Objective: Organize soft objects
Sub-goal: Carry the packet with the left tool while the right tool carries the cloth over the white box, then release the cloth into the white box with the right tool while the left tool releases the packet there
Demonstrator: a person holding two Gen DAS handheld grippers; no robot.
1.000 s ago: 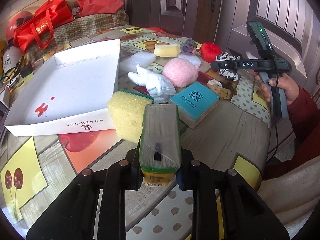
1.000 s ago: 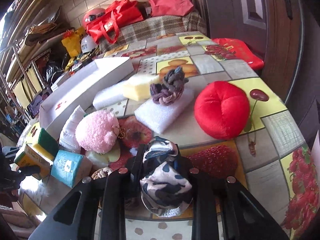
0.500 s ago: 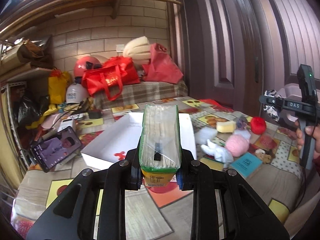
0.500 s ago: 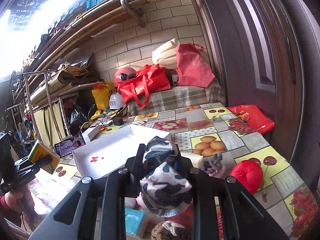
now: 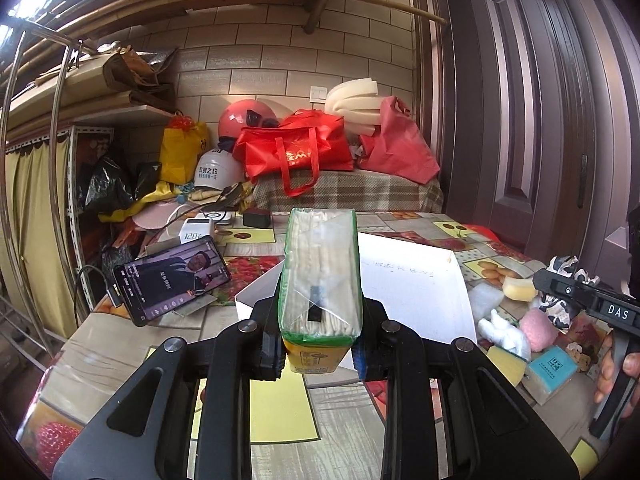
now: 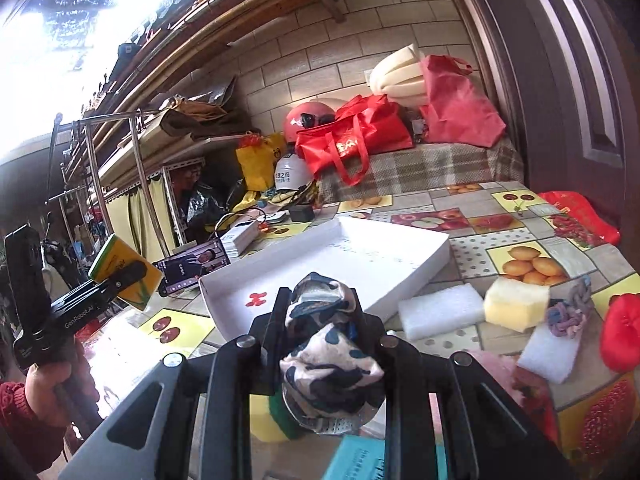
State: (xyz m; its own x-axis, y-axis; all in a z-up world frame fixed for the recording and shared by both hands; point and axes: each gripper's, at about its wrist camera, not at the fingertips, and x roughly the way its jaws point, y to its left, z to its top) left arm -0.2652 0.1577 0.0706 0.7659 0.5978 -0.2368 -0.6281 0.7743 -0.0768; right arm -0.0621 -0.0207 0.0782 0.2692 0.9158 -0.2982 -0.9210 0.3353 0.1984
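My left gripper is shut on a green and yellow tissue pack, held up above the table in front of the white box. It also shows in the right wrist view. My right gripper is shut on a black and white spotted cloth, held above the near corner of the white box. Loose soft things lie right of the box: a pink plush ball, a white plush toy, a yellow sponge, white foam blocks, a red cushion.
A phone leans on a stand left of the box, with a power bank and cables behind it. A teal tissue pack lies at the near right. Red bags and helmets sit on the bench behind the table.
Both grippers have lifted well above the table with their loads still held. Both views have tilted up from the table to the room, and the left gripper has moved left, toward the box.
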